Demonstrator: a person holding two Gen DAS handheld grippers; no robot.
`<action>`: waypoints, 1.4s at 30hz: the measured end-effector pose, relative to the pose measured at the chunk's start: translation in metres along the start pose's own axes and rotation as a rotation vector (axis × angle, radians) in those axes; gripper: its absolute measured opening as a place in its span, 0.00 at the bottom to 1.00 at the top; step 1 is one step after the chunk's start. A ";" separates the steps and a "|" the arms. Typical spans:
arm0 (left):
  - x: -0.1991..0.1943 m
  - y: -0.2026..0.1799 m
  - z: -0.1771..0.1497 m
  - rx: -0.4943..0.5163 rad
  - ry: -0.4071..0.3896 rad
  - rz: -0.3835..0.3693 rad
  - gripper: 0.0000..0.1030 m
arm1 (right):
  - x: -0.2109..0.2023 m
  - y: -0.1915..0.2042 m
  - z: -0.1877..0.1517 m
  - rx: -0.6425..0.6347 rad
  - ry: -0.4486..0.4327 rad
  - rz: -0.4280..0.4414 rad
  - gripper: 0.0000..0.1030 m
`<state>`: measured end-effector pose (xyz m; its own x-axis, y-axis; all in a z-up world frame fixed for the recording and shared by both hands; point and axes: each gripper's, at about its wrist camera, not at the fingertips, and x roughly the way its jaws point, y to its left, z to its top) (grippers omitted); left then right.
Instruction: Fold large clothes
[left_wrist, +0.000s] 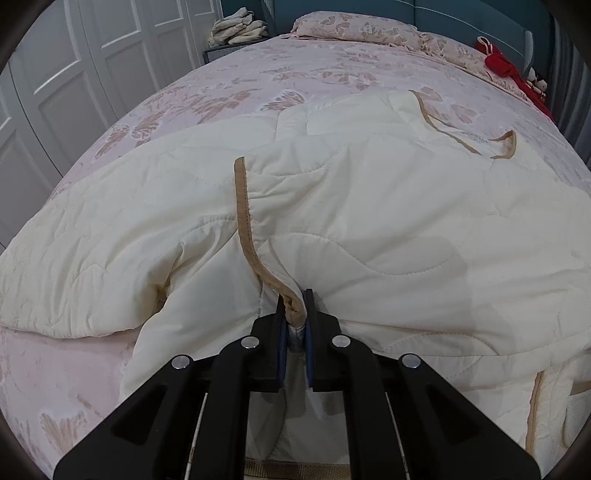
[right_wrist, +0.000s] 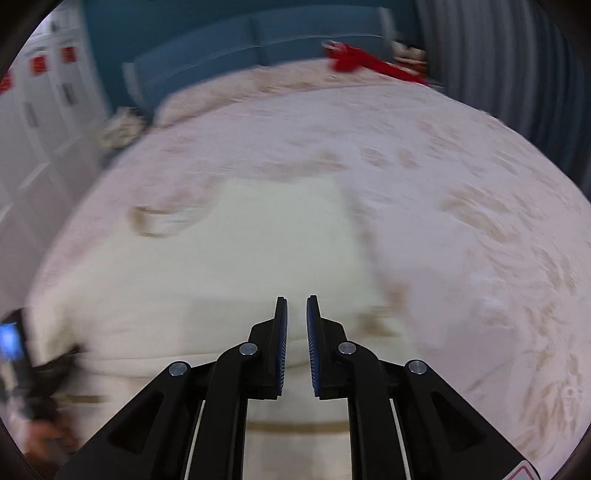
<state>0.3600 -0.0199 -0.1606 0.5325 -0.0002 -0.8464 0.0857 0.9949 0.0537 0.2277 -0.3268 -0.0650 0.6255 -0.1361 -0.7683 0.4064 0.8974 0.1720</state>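
A cream quilted cover (left_wrist: 369, 206) with tan edging lies spread on the pink patterned bed (left_wrist: 258, 74). My left gripper (left_wrist: 295, 306) is shut on a bunched tan-trimmed edge of the cover at the near side and holds it raised. In the blurred right wrist view the same cream cover (right_wrist: 240, 266) lies below my right gripper (right_wrist: 296, 314), whose jaws stand a small gap apart with nothing between them. The left gripper and the hand on it show at the left edge of the right wrist view (right_wrist: 22, 369).
Pink pillows (left_wrist: 354, 26) lie against the teal headboard (left_wrist: 461, 18). Red cloth (left_wrist: 506, 66) sits at the bed's far right corner. A pile of pale clothes (left_wrist: 240, 27) rests on a stand by white cabinet doors (left_wrist: 55, 81). A grey curtain (right_wrist: 509, 66) hangs on the right.
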 end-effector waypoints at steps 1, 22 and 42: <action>0.000 0.000 -0.001 -0.002 -0.004 0.000 0.07 | 0.003 0.022 -0.001 -0.035 0.033 0.058 0.10; -0.005 0.024 -0.007 -0.111 -0.055 -0.164 0.12 | 0.099 0.167 -0.084 -0.278 0.152 0.152 0.03; -0.067 0.440 -0.109 -1.088 -0.137 -0.011 0.69 | 0.099 0.174 -0.087 -0.315 0.099 0.107 0.02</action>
<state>0.2705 0.4288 -0.1375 0.6314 0.0459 -0.7741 -0.6619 0.5519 -0.5072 0.3022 -0.1480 -0.1646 0.5797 -0.0069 -0.8148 0.1066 0.9920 0.0675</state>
